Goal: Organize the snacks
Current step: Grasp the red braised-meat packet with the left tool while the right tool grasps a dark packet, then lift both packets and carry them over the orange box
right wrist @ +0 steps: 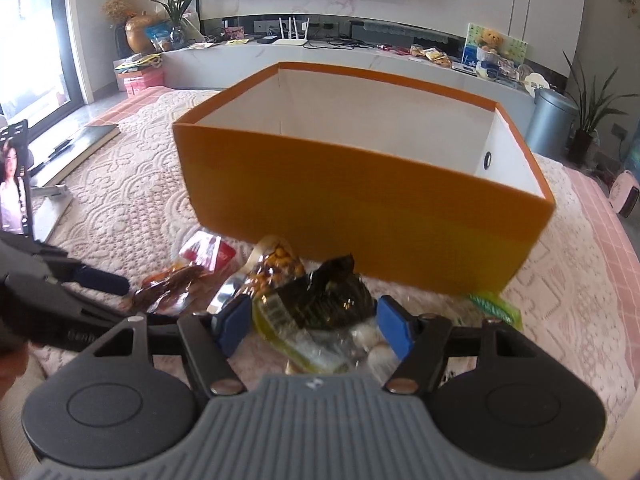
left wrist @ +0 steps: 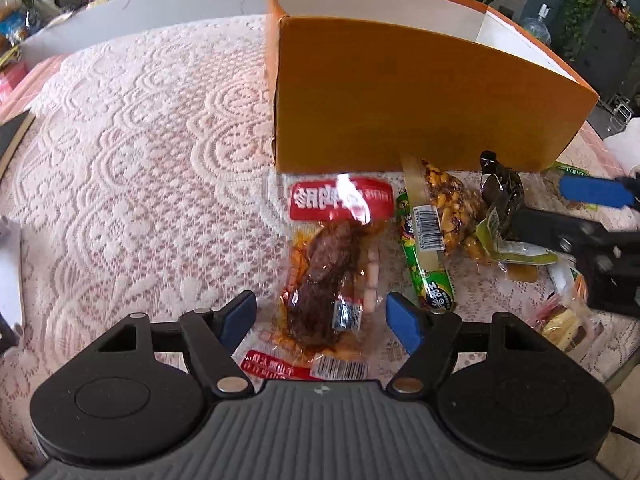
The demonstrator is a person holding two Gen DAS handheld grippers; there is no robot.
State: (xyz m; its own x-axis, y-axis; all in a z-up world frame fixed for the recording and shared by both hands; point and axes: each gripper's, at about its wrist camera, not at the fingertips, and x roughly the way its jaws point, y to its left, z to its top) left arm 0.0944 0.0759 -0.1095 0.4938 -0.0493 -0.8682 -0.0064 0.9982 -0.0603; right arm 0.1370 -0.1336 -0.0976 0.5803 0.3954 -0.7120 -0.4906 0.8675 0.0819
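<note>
An open orange box (left wrist: 420,96) with a white inside stands on the lace cloth; it also shows in the right wrist view (right wrist: 360,200). Snack packs lie in front of it. My left gripper (left wrist: 320,320) is open, its blue pads either side of a clear red-labelled meat pack (left wrist: 328,276). Beside it lie a green sausage stick (left wrist: 424,264), a peanut bag (left wrist: 452,208) and a dark green pack (left wrist: 500,196). My right gripper (right wrist: 314,322) is open around the dark green pack (right wrist: 328,300). The box looks empty as far as its inside shows.
The lace tablecloth (left wrist: 140,160) stretches left of the box. A phone on a stand (right wrist: 16,188) is at the left. A small cake pack (left wrist: 564,320) lies by the table's right edge. A green wrapper (right wrist: 496,308) sits at the box's near right corner.
</note>
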